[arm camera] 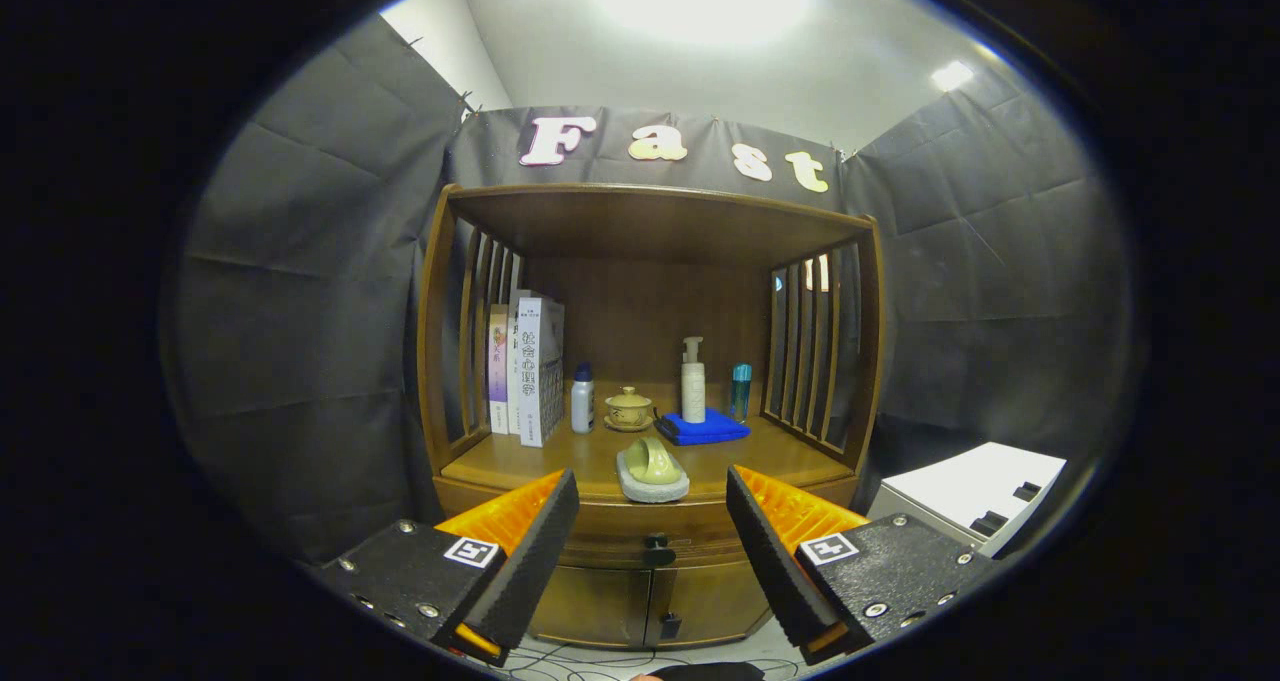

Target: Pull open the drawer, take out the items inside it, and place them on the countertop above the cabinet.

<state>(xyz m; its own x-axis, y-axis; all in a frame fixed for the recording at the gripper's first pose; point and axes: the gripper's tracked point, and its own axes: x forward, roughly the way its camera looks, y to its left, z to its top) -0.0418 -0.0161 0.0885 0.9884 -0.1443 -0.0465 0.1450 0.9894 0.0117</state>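
The gripper (652,531) hangs in front of a wooden cabinet (650,361), its two fingers spread wide apart with nothing between them but open air. Beyond the gap between the fingers sits the drawer (655,541), closed, with a small dark knob (655,541) at the middle of its front. Below it are two cabinet doors (650,606), also closed, with a dark latch (668,623) where they meet. What lies inside the drawer cannot be seen.

Above the drawer is the countertop (500,461), roofed by a wooden top and fenced by slatted sides. At the middle of its front edge lies a grey stone tray (640,486) carrying a pale green piece of pottery (655,461) tipped on its side. Along the left side, a few books (525,366) stand upright. Toward the back, just right of the books, stands a small white bottle with a blue cap (582,398), then a tan lidded cup on a saucer (629,408). Right of that a folded blue cloth (703,428) lies flat, with a white pump bottle (692,381) standing at its rear. A slim teal bottle (740,391) stands near the back right corner.

To the right of the cabinet, lower down, sits a white box (975,491) with dark slots in its side. Cables (560,661) trail on the floor under the cabinet.
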